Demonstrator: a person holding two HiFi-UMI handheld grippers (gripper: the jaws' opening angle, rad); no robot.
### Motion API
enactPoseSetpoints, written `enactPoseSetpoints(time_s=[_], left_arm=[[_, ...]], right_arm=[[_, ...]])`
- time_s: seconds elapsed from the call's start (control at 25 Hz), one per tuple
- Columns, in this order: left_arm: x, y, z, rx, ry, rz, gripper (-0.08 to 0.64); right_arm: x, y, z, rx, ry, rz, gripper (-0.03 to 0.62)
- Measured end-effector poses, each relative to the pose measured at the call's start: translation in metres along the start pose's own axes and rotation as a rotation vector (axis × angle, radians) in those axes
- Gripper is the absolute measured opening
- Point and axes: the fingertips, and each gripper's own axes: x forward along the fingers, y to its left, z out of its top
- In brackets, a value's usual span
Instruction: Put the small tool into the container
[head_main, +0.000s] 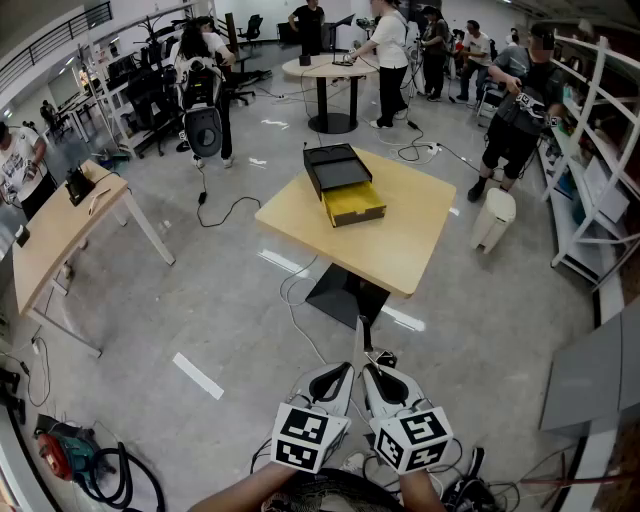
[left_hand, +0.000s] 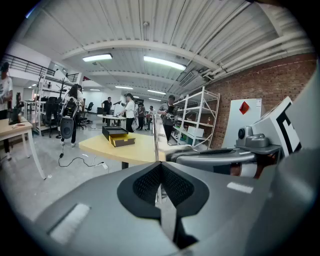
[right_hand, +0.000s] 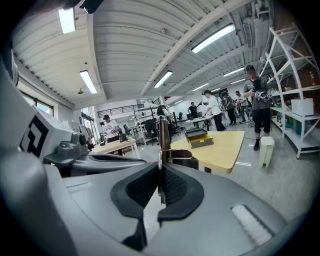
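The small tool (head_main: 358, 342) is a thin upright metal strip with a dark block at its foot. It stands between the tips of my left gripper (head_main: 343, 368) and right gripper (head_main: 372, 370), which are held side by side low over the floor. In the left gripper view the tool's strip (left_hand: 155, 137) runs down between the pads of the left gripper (left_hand: 160, 167). The right gripper (right_hand: 161, 167) is likewise shut on the tool (right_hand: 163, 137). The container (head_main: 345, 185), a black box with an open yellow tray, sits on the yellow table (head_main: 330, 250) well ahead.
A white bin (head_main: 493, 218) stands right of the table, with metal shelving (head_main: 590, 180) beyond it. Cables trail across the floor (head_main: 225, 212). A wooden desk (head_main: 60, 235) is at the left, a round table (head_main: 330, 70) and several people at the back.
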Motion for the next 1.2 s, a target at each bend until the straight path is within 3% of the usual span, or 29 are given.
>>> enactPoseSetpoints(time_s=[0.2,0.36,0.48,0.56,0.64,0.76,1.0,1.08,1.2], left_arm=[[0.001,-0.02,-0.031,-0.006,0.011,0.003,0.003],[0.021,-0.066,-0.018,-0.009,0.017,0.018,0.003],[0.045,-0.15,0.006,-0.007,0.02,0.03,0.003],[0.057,-0.205,-0.003,-0.007,0.025,0.035,0.003],[0.045,-0.227,-0.021,-0.003,0.028,0.04,0.003],[0.011,-0.263,-0.019,0.005,0.025,0.055,0.003],[0.035,-0.379,0.037,-0.023,0.014,0.095,0.003],[0.056,-0.398,0.046,-0.024,0.004,0.099,0.003],[0.106,-0.384,0.045,-0.018,0.001,0.103,0.003]], right_arm=[[-0.019,-0.007,-0.031,-0.004,0.0,-0.007,0.008],[-0.057,-0.042,-0.021,0.0,-0.006,0.002,0.008],[-0.126,-0.095,-0.002,0.001,-0.004,0.018,0.008],[-0.173,-0.127,-0.015,0.005,-0.005,0.025,0.008],[-0.194,-0.122,-0.034,0.008,-0.007,0.033,0.008],[-0.238,-0.104,-0.035,0.002,-0.01,0.045,0.008],[-0.342,-0.175,0.016,-0.026,-0.02,0.054,0.008],[-0.352,-0.2,0.022,-0.041,-0.021,0.058,0.008],[-0.32,-0.24,0.02,-0.051,-0.022,0.062,0.008]])
